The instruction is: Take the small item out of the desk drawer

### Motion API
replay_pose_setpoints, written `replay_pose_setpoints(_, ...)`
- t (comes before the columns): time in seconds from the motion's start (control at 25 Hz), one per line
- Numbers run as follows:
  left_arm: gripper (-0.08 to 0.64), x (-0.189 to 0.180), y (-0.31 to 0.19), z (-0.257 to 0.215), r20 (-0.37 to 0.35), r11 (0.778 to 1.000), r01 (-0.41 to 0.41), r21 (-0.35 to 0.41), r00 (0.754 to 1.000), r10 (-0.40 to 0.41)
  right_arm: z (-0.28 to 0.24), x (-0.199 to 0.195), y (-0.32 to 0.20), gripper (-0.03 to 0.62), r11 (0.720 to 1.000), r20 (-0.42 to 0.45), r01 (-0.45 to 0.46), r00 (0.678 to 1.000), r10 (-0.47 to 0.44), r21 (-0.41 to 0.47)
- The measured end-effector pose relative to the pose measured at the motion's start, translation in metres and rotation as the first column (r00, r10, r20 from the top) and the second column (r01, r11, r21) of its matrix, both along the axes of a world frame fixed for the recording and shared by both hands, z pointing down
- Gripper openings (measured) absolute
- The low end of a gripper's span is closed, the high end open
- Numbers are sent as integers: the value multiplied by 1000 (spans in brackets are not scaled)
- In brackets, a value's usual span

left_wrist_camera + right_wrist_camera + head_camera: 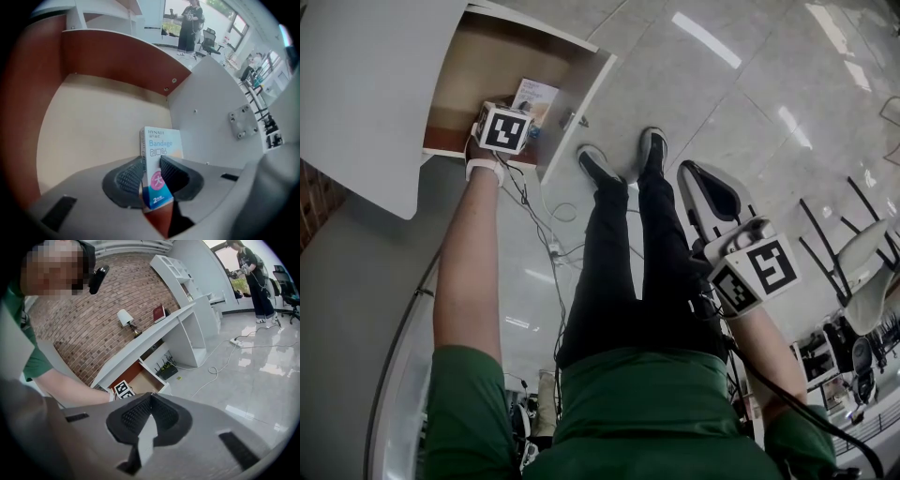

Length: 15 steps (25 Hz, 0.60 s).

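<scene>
Drawer [93,126]: pulled open from under the white desk [366,84]; pale floor inside, red-brown back and side walls, white front panel.
Bandage box [161,145]: a small white and blue carton, upright inside the drawer, close to the drawer's front panel and well clear of its back wall. I cannot tell whether it touches the drawer floor.
Left claw [151,169]: points straight down into the drawer. Its two ribbed pads are closed partway onto the narrow sides of the bandage box, one pad on each side, so the box is gripped between them.
Left arm: bare forearm with a white wrist strap, reaching from the green sleeve up to the drawer in the head view.
Right claw [150,399]: held well away from the drawer, out over the tiled floor [722,103]. Its pads meet at the tips with nothing between them.
Person's shoes [598,164]: black with white soles, on the floor just beside the drawer's front corner.
Cable [546,225]: runs along the floor from beside the drawer toward the person.
Lamp [124,316] and red book [159,313]: on the desk top above the drawer, against a brick wall.
</scene>
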<state>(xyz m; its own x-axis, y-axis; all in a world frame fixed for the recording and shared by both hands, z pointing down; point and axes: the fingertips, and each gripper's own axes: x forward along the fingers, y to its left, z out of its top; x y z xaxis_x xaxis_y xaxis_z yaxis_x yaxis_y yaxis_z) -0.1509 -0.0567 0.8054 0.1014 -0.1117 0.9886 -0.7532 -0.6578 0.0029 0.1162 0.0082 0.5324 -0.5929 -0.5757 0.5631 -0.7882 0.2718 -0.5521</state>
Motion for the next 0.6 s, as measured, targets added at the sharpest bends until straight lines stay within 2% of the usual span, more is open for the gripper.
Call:
replay_pose_setpoints(0.16, 83, 0, 5, -4, -36, 1000, 11, -24, 999, -12, 1, -4, 1, 3, 1000, 1, 8, 1000, -8, 1)
replay_pose_setpoints(0.32, 66, 2, 0, -18, -44, 1000, -1, 16, 999, 2, 1, -5, 3, 3, 999, -33, 47, 998, -47, -3)
replay_pose_setpoints(0.48, 55, 7, 2, -31, -30, 998, -35, 55, 999, 37, -2, -6, 3, 3, 999, -36, 52, 998, -52, 1)
replay_pose_setpoints(0.6, 55, 9, -2, -45, -35, 995, -32, 92, 999, 35, -10, -8, 1, 3, 998, -33, 56, 998, -55, 15)
